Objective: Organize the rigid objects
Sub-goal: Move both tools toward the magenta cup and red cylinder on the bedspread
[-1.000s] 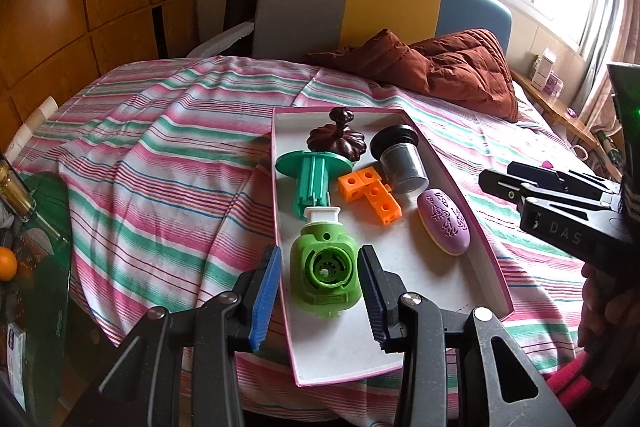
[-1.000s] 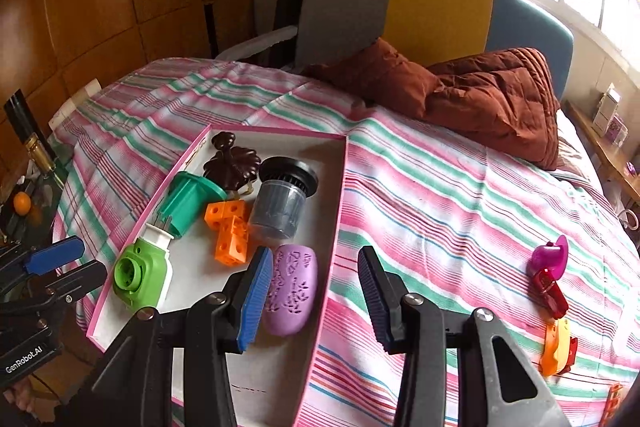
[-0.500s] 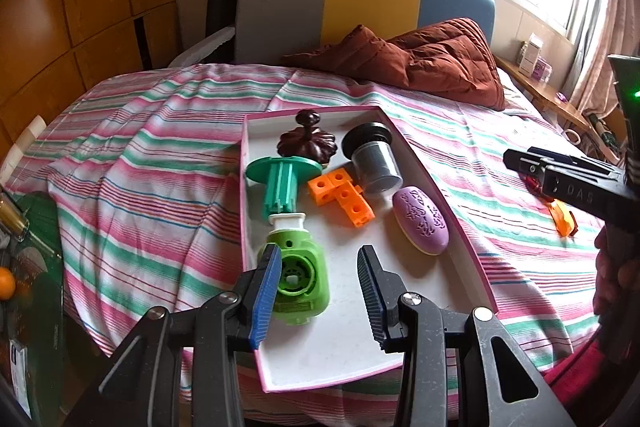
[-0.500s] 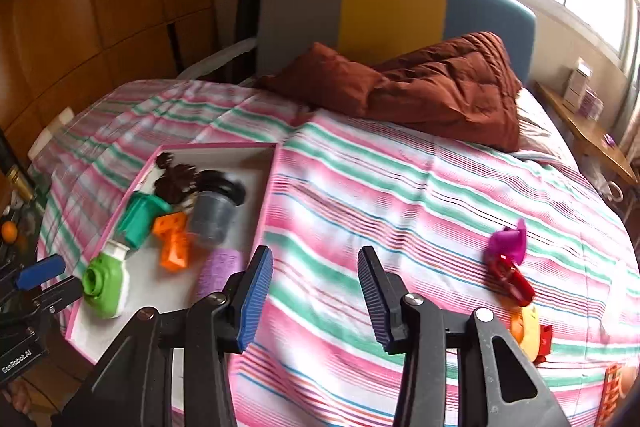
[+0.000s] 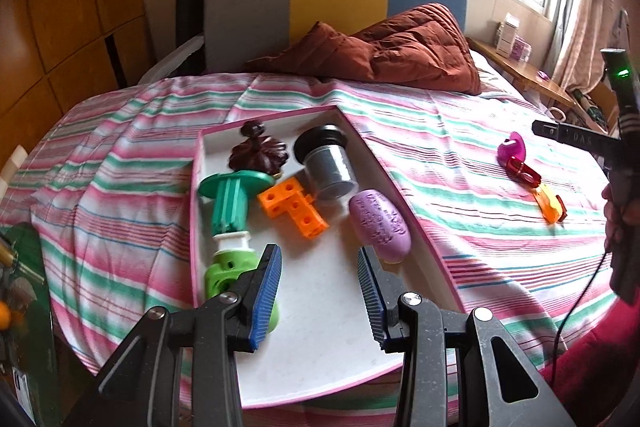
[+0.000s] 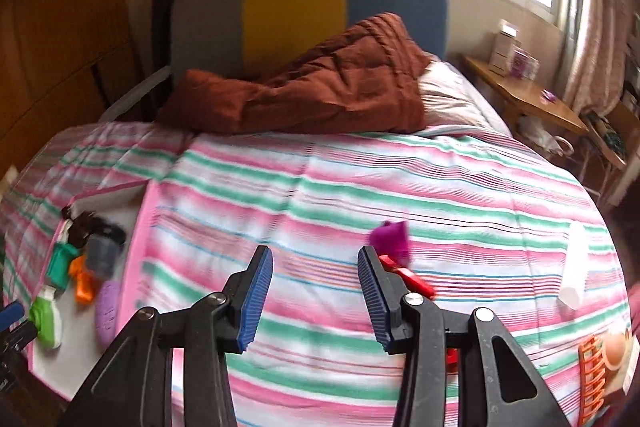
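A striped bedspread [image 6: 360,187] is covering the bed, and a white tray [image 5: 320,327] with a pink rim is lying on its left part, already holding six sorted pieces. Out on the cloth to the right, well apart from the tray, the magenta-and-red toy [image 6: 394,247] is lying just beyond the right gripper [image 6: 316,291], a little right of the gap, partly hidden behind the right-hand finger. Its long axis is running diagonally, magenta bulb away, red stem toward the camera. The right gripper is plainly the nearer one; its jaws are standing apart with nothing between them. The left gripper [image 5: 320,291] is hovering over the tray's bare near end, likewise released and empty. The toy looks glossy, hard and small, blurred here.
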The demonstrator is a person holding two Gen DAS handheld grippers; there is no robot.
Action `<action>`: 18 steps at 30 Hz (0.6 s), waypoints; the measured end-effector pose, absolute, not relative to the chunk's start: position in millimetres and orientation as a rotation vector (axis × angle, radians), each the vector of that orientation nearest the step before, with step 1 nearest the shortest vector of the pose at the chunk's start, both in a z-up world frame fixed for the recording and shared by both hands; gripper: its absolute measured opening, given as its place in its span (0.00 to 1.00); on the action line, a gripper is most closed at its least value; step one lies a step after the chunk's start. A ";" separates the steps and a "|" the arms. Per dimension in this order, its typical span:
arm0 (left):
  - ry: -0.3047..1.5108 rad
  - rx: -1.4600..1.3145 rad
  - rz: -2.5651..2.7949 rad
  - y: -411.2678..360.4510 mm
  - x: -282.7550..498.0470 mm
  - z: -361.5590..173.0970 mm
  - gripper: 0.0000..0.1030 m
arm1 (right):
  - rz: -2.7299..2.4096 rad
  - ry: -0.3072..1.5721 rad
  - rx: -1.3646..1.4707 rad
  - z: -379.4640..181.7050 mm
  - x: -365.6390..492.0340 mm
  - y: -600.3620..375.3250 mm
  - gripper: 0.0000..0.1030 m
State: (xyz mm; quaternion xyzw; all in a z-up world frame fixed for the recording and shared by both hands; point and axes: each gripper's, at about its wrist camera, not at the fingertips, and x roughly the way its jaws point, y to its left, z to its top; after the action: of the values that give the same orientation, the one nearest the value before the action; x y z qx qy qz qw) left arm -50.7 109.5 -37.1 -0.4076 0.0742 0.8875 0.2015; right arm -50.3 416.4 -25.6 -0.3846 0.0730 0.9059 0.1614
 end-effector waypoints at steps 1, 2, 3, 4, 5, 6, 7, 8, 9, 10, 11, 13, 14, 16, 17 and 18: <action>0.215 -1.134 2.474 112.8 -51.1 -36.4 0.39 | 2.553 0.229 -1.077 -26.8 -48.0 429.8 0.43; 0.222 -1.132 2.469 116.5 -51.7 -36.2 0.39 | 2.518 0.244 -1.056 -28.2 -45.3 442.0 0.43; 0.228 -1.130 2.462 120.8 -52.3 -36.1 0.39 | 2.484 0.260 -1.035 -29.7 -41.5 453.1 0.43; 0.233 -1.128 2.456 125.2 -52.8 -35.9 0.39 | 2.445 0.295 -1.011 -32.5 -36.7 466.5 0.43; 0.242 -1.125 2.448 130.2 -53.3 -35.9 0.39 | 2.415 0.341 -0.989 -35.3 -31.8 478.4 0.43; 0.250 -1.123 2.440 135.6 -53.6 -36.1 0.39 | 2.384 0.392 -0.968 -38.7 -26.5 489.0 0.43; 0.255 -1.122 2.433 140.0 -54.2 -36.0 0.39 | 2.333 0.454 -0.956 -43.3 -20.7 501.2 0.43; 0.260 -1.120 2.422 145.9 -54.9 -36.2 0.39 | 2.288 0.505 -0.960 -46.0 -16.5 512.0 0.43; 0.263 -1.119 2.411 151.0 -55.5 -36.3 0.39 | 2.256 0.567 -0.941 -46.9 -11.6 521.9 0.43; 0.267 -1.117 2.399 156.9 -55.9 -36.3 0.39 | 2.234 0.631 -0.906 -46.4 -5.2 531.1 0.43; 0.273 -1.112 2.386 164.1 -56.5 -36.2 0.39 | 2.218 0.666 -0.886 -46.3 -1.4 537.2 0.43; 0.283 -1.100 2.363 177.5 -57.0 -35.4 0.44 | 2.171 0.734 -0.860 -48.3 7.3 548.2 0.43; 0.286 -1.095 2.347 184.8 -57.1 -35.1 0.45 | 2.155 0.772 -0.853 -49.8 10.7 552.5 0.43; 0.292 -1.089 2.318 198.2 -57.3 -35.5 0.45 | 2.131 0.831 -0.844 -52.6 15.6 557.7 0.43; 0.298 -1.087 2.303 206.0 -57.6 -36.0 0.45 | 2.123 0.844 -0.843 -53.4 17.0 559.2 0.43; 0.305 -1.087 2.288 213.4 -58.2 -37.0 0.45 | 2.118 0.853 -0.841 -54.0 18.4 560.5 0.43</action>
State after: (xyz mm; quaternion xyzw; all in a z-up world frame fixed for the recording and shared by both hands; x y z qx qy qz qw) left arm -58.2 213.4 -37.0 -0.4075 0.1145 0.8579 0.2911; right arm 18.4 560.5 -54.0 -0.3240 0.3289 0.8164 0.3468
